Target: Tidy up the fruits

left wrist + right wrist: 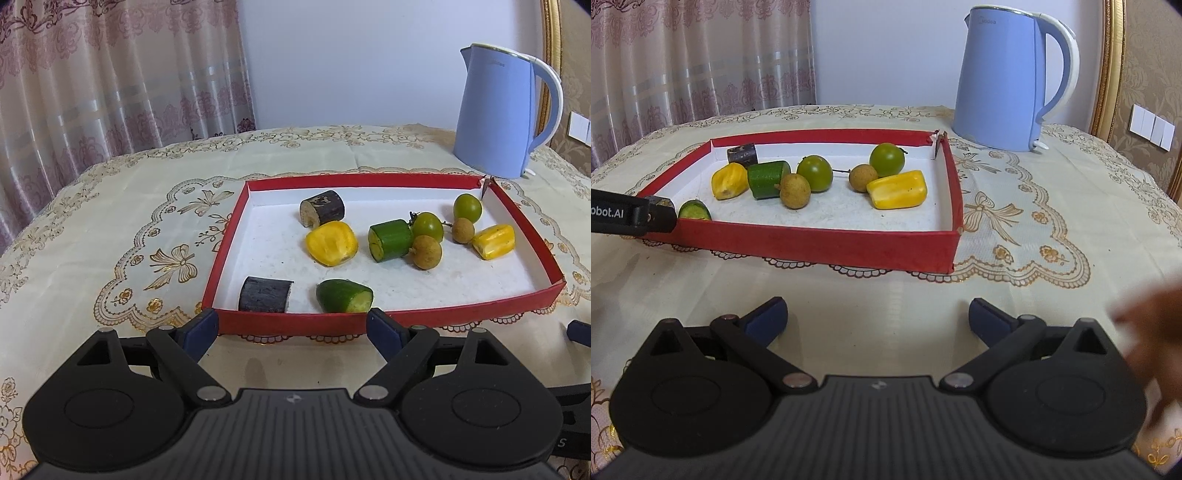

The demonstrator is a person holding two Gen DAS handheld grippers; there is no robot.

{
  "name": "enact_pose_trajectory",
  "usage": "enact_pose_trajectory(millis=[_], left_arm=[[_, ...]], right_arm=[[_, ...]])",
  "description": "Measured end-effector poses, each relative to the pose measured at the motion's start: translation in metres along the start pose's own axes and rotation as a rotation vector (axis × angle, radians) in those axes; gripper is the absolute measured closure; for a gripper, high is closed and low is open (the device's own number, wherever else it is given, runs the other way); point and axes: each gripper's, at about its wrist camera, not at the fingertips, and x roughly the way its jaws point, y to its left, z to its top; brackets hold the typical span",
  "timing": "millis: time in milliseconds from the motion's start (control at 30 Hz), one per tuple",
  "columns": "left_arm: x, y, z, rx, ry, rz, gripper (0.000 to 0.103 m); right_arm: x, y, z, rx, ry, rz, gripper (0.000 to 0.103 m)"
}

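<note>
A red-walled tray (pixel 295 325) (pixel 812 245) with a white floor holds mixed fruit pieces. Inside are two yellow pieces (pixel 331 243) (pixel 897 189), two green cucumber chunks (pixel 389 240) (pixel 345 296), two dark sugarcane pieces (pixel 322 207) (pixel 264 294), two green round fruits (pixel 467 208) (pixel 814 172) and two brown longans (pixel 427 252) (pixel 795 190). My left gripper (pixel 293 328) is open and empty just in front of the tray's near wall. My right gripper (pixel 877 319) is open and empty, further back over the tablecloth.
A blue electric kettle (pixel 496 110) (pixel 1001 77) stands behind the tray's far right corner. The table has an embroidered cream cloth (pixel 1034 206). Curtains hang at the left. A blurred hand (pixel 1152 325) shows at the right edge of the right wrist view.
</note>
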Motion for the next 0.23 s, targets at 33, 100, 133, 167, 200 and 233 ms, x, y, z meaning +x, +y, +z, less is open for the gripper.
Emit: enact_pose_trajectory(millis=[33, 100, 133, 167, 200, 233], left_arm=[[-0.0007, -0.0002, -0.0004, 0.001, 0.000, 0.006, 0.016], [-0.0016, 0.0009, -0.0017, 0.000, 0.002, 0.017, 0.016], [-0.0017, 0.0014, -0.0023, 0.000, 0.004, 0.021, 0.016], [-0.0016, 0.0022, -0.0028, 0.000, 0.008, 0.025, 0.016], [-0.0017, 0.0031, -0.0032, 0.001, 0.012, 0.024, 0.016], [-0.0019, 0.0041, -0.0036, -0.001, 0.016, 0.024, 0.016]], right_arm=[[0.0000, 0.0001, 0.0000, 0.001, 0.000, 0.000, 0.000], [0.0001, -0.0003, 0.0000, 0.000, 0.000, 0.000, 0.000], [0.0000, 0.0001, -0.0001, 0.000, 0.000, 0.000, 0.000], [0.0000, 0.0001, -0.0001, 0.001, 0.000, 0.000, 0.000], [-0.0002, 0.0002, -0.0001, 0.001, 0.000, 0.000, 0.000], [-0.0002, 0.0001, -0.0001, 0.001, 0.000, 0.000, 0.000]])
